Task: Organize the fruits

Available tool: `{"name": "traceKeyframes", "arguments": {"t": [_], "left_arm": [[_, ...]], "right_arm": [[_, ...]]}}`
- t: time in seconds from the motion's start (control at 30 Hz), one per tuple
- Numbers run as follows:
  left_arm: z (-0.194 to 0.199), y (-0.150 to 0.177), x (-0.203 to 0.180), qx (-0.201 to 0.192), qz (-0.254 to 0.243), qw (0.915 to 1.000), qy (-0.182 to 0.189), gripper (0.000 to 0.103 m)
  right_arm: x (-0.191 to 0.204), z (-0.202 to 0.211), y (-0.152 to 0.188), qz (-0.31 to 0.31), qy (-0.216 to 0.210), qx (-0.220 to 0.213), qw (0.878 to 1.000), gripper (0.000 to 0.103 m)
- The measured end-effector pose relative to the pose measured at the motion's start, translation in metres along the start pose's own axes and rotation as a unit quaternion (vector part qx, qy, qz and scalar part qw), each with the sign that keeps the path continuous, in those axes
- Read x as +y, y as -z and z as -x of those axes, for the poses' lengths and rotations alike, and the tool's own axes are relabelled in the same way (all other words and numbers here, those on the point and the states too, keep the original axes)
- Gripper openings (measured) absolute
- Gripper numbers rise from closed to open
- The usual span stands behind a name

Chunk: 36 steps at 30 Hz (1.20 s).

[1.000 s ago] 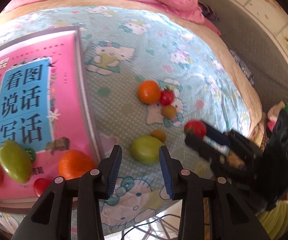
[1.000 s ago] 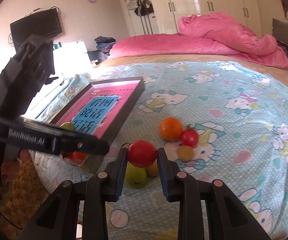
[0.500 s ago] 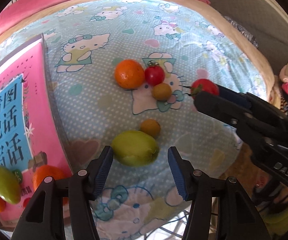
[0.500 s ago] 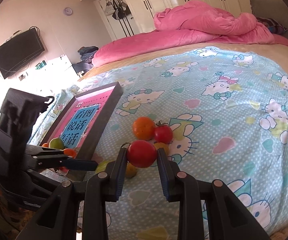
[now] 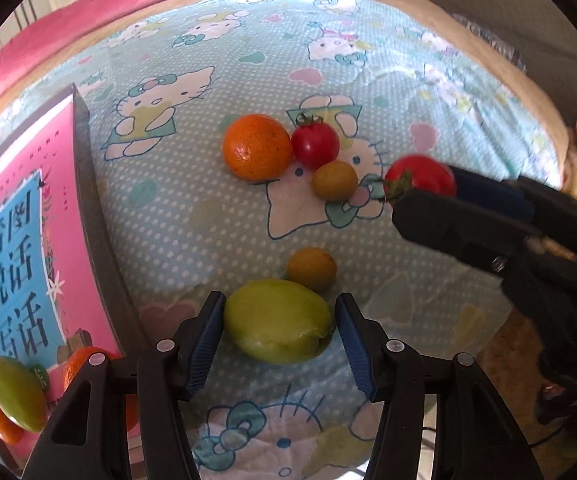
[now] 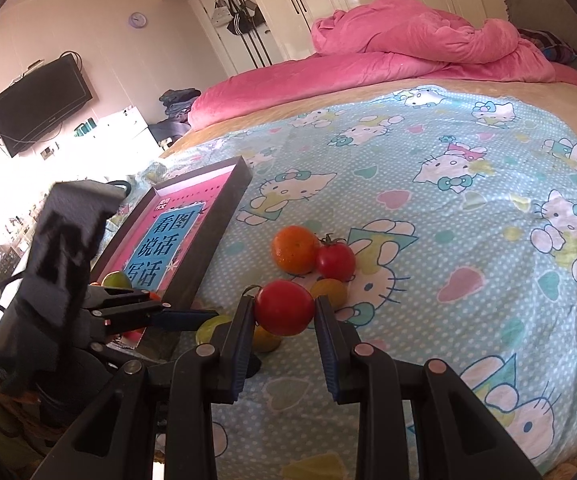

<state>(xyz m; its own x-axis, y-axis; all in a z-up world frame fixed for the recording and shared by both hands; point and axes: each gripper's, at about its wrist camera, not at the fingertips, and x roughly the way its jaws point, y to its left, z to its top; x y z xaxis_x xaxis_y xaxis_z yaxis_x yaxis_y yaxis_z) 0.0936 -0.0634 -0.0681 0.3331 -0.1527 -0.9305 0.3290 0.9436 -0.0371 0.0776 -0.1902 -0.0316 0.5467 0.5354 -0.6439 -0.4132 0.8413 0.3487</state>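
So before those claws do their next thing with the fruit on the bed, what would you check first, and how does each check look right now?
1. Right gripper holds the red tomato: ok, it sits between both fingers, lifted off the sheet.
2. Left gripper is lined up on the green fruit: ok, one finger on each side, still open.
3. Left fingers touching the green fruit: cannot tell.
4. Small yellow fruit stays out of the pinch: ok, it lies just beyond the fingertips, though close to the green fruit.
5. Tray has room: ok, fruit fills only its near corner.
6. Path from right gripper to tray: not ok, the left gripper stands between.
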Motion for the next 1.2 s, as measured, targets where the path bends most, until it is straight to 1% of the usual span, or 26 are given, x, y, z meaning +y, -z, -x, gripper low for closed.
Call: {"name": "traceKeyframes", "arguments": {"t": [0.07, 0.23, 0.33, 0.47, 0.63, 0.83, 1.0, 1.2], "left_arm": [[-0.001, 0.002, -0.003, 0.000, -0.008, 0.9999, -0.009, 0.055], [0.006, 0.004, 0.003, -0.001, 0.003, 1.0000, -0.001, 0.055], [0.015, 0.007, 0.008, -0.012, 0.013, 0.9998, 0.003, 0.055], [0.035, 0.003, 0.019, -0.036, 0.032, 0.9987, 0.016, 0.055], [0.057, 0.002, 0.036, -0.059, 0.057, 0.9965, 0.017, 0.055], [0.080, 0.011, 0.066, -0.085, 0.094, 0.9919, 0.013, 0.055], [0.101, 0.022, 0.096, -0.106, 0.128, 0.9861, 0.006, 0.055], [0.120, 0.046, 0.137, -0.120, 0.174, 0.9772, -0.017, 0.055]], "right_arm": [[0.000, 0.000, 0.000, 0.000, 0.001, 0.000, 1.000, 0.031], [-0.002, 0.000, 0.000, -0.002, 0.003, -0.003, 1.000, 0.031], [-0.001, 0.001, -0.001, -0.002, 0.003, -0.004, 1.000, 0.031], [0.004, 0.003, -0.002, 0.004, 0.002, -0.007, 1.000, 0.031], [0.017, 0.004, -0.005, 0.020, -0.005, -0.011, 1.000, 0.031], [0.040, 0.002, -0.005, 0.047, -0.016, -0.009, 0.999, 0.031], [0.055, -0.002, -0.006, 0.058, -0.029, -0.005, 0.998, 0.031], [0.077, -0.012, -0.007, 0.076, -0.047, 0.006, 0.996, 0.031]]}}
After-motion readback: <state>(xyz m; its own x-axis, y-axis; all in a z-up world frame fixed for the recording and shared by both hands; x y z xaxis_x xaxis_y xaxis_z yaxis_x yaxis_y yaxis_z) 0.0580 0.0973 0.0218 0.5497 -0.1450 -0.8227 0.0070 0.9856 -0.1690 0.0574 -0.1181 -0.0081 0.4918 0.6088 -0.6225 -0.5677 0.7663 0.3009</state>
